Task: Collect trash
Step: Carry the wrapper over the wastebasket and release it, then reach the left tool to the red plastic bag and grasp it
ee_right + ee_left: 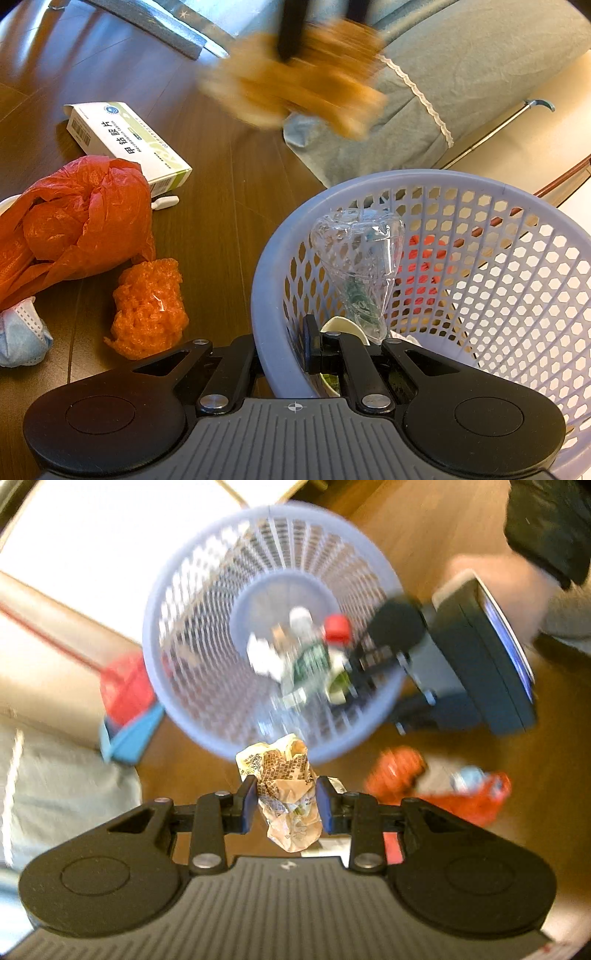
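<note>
Gripping a crumpled brown paper wrapper point(291, 794), the left tongs point(286, 801) have both blue pads pressed into its sides, and the wad hangs above the wooden floor point(461, 528) just short of the lavender mesh basket point(177, 590). From the left wrist camera the basket's mouth faces us, much blurred. Inside it lie a clear plastic bottle point(306, 657) with a red cap point(337, 627), some white scraps point(262, 655) and a cup point(338, 683).

Over on the right wrist camera, the right tongs point(282, 350) are clamped on the basket's rim point(266, 295), one finger inside the wall and the other outside on the floor side. The clear bottle point(364, 258) leans up inside the basket there, with the cup's pale edge point(343, 325) just beside the inner finger.

On the floor to the left of the basket: an orange mesh wad point(149, 306) lies nearest, a crumpled red plastic bag point(74, 221) sits behind it, a blue face mask point(20, 332) lies at the bag's lower edge, and a white-and-green medicine box point(129, 144) rests farther back, with a small white piece point(165, 202) at its corner. A blurred brown shape point(295, 81), the wrapper in the other tongs, hangs at the top of that view in front of a grey-blue cloth with lace trim point(461, 92). A red and blue dustpan point(127, 709) sits past the basket's left side.
</note>
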`<state>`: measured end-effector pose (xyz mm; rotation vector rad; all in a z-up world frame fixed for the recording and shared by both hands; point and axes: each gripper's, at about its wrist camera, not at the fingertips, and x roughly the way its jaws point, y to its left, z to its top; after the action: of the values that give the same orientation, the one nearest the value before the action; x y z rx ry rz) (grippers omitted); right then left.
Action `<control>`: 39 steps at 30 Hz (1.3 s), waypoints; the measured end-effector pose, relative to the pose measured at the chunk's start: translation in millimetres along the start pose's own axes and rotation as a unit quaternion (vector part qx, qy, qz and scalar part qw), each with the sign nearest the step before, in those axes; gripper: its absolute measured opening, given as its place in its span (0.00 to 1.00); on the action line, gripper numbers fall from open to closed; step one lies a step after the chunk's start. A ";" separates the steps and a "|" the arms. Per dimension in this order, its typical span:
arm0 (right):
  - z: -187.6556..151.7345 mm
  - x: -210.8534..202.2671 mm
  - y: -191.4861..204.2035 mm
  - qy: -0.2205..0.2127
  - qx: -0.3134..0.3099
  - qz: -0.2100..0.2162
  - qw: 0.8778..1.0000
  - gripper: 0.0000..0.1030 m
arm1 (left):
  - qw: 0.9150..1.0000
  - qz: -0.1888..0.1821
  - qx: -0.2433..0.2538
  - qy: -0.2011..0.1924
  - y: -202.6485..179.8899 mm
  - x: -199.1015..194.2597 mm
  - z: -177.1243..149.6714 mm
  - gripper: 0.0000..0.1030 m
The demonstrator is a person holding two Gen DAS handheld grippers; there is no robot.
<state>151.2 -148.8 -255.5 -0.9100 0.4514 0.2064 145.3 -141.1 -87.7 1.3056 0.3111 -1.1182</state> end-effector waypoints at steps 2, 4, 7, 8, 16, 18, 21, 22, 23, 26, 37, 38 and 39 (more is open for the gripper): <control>0.2 -0.4 -0.2 0.000 0.001 0.000 1.000 0.03 | 1.000 0.019 0.014 -0.018 6.2 4.7 14.8 0.28; 0.4 -0.9 -0.1 0.000 0.002 0.000 1.000 0.03 | 0.999 0.028 0.023 -0.032 10.7 9.2 27.2 0.29; 0.5 -1.0 -0.3 0.000 0.003 0.000 1.000 0.03 | 0.997 0.046 0.045 -0.051 14.9 17.1 47.1 0.29; 0.4 -0.9 -0.3 0.000 0.003 0.000 1.000 0.03 | 0.995 0.052 0.054 -0.059 15.4 19.8 52.7 0.32; 1.9 -1.2 -3.4 -0.003 0.010 0.000 1.000 0.03 | 0.990 0.094 0.069 -0.078 21.4 38.1 69.8 0.62; 2.2 -1.2 -3.9 -0.003 0.012 0.000 1.000 0.03 | 0.992 0.090 0.051 -0.068 25.3 36.4 62.6 0.62; 3.0 1.0 -3.8 -0.002 0.014 0.000 1.000 0.03 | 0.995 0.079 0.039 -0.048 24.7 34.5 48.8 0.62; 3.4 2.0 -3.6 -0.002 0.014 0.000 1.000 0.03 | 0.996 0.076 0.034 -0.043 23.6 33.5 41.8 0.62; 3.5 1.7 -3.8 -0.002 0.014 0.000 1.000 0.03 | 0.996 0.071 0.029 -0.037 22.2 32.8 37.0 0.62; 3.4 1.6 -3.8 -0.002 0.014 0.000 1.000 0.03 | 0.998 0.062 0.013 -0.026 17.7 29.7 25.6 0.62; 1.2 1.6 -2.3 -0.001 0.010 0.000 1.000 0.03 | 0.996 0.025 -0.074 0.035 1.8 11.7 -44.9 0.62; 1.2 1.6 -2.3 -0.001 0.010 0.000 1.000 0.03 | 0.996 0.021 -0.078 0.041 -3.0 10.6 -53.8 0.62; 1.3 1.6 -2.3 -0.001 0.010 0.000 1.000 0.03 | 0.995 0.016 -0.083 0.047 -7.4 9.9 -60.3 0.62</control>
<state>153.9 -149.2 -253.9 -0.8901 0.4509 0.2036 167.6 -92.3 -117.8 1.2144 0.4416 -0.9836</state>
